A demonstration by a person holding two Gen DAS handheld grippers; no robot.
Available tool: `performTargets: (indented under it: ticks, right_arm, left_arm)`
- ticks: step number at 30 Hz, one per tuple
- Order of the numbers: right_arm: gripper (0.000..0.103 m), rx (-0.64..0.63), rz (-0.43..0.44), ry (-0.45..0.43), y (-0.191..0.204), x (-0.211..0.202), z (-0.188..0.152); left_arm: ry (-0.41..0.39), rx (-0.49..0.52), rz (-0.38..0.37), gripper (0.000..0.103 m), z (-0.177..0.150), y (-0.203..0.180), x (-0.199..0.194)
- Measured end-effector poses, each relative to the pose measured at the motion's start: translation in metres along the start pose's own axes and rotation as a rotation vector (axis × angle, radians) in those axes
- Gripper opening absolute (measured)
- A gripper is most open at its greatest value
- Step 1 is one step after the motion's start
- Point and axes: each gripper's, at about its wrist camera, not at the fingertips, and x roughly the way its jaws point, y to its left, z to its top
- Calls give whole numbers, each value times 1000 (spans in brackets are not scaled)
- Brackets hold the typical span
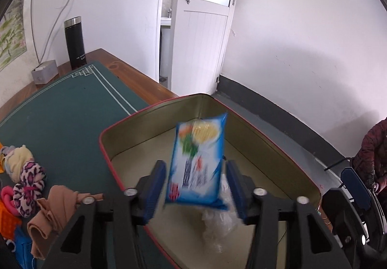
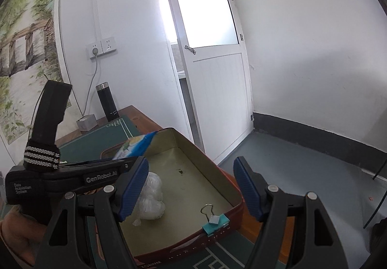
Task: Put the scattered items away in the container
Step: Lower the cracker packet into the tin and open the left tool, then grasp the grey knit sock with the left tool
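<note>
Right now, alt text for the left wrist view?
A blurred blue snack packet sits between the left gripper's open blue-padded fingers, above a red-rimmed metal tin holding a crumpled clear plastic bag. To the left, rolled socks lie on a green desk mat; a black flask stands behind.

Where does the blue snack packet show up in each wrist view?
Left wrist: blue snack packet at centre, between the left gripper fingers, over the red-rimmed tin.
Right wrist: only its top end shows at centre-left, above the tin's far-left rim.
Shared landmark: black thermos on the table.
</note>
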Motion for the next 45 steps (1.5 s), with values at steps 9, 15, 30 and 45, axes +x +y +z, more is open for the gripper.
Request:
performTargets:
  ticks: [9,15,30,45]
  right_arm:
    - [77,6,32,14,9,4,-2]
    - [77,-10,69,10,22,-1,-3]
    - [78,-131,316,70,125,-7,-25]
    - [79,-285,481,188,233,5,-67]
  left_arm:
    - [-34,-19,50,79,-11,16,-26]
    - [-57,-96,109,79,-30,56,-59]
    - [-134,-308,373,79,-109,200,-169]
    - [-154,-667,729,79,-202,394,-256]
